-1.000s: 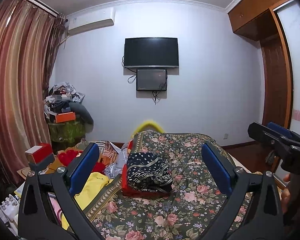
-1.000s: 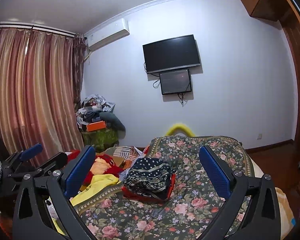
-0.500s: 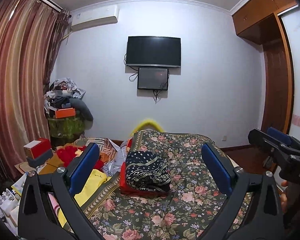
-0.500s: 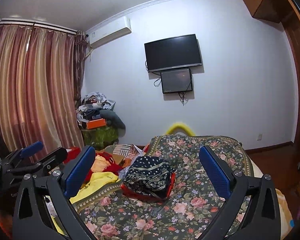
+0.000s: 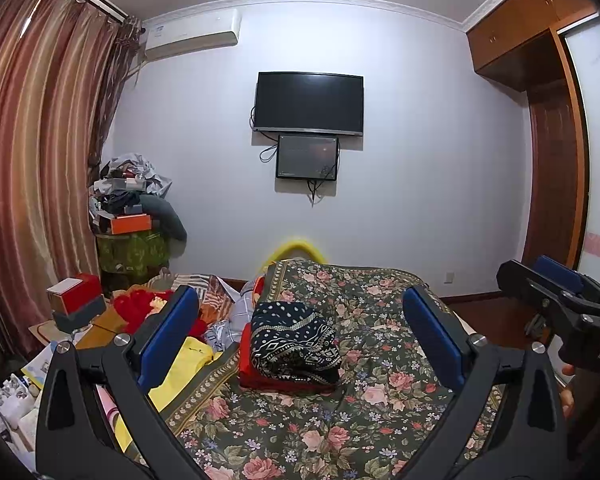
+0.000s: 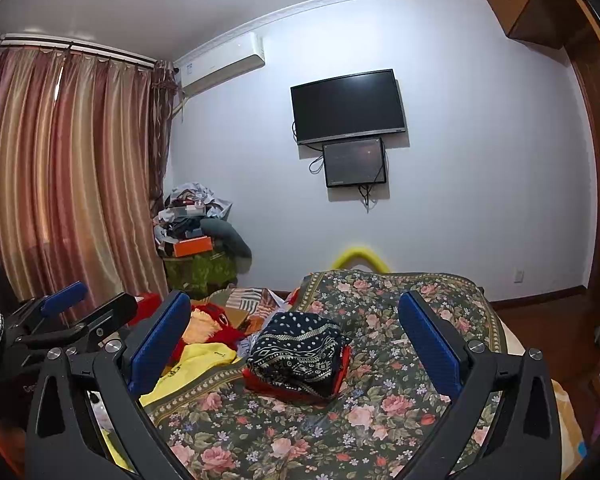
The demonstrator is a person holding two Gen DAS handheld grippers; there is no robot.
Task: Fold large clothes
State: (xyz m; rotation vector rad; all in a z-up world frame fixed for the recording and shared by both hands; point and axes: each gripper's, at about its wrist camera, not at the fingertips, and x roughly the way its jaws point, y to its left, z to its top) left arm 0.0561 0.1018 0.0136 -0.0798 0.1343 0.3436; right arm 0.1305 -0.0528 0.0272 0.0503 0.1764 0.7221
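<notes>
On floral bedspread (image 5: pixel 380 420), folded clothes (image 5: pixel 294 344)

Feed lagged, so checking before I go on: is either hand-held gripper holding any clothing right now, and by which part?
Nothing is held. The left hand-held gripper and right hand-held gripper are both open above the bed, clear of the folded clothes.

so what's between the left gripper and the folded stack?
Only bare floral bedspread between the open left gripper and the folded stack, per the left wrist view.

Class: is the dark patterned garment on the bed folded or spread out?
Folded: the patterned garment sits as a compact bundle atop a red garment.
</notes>
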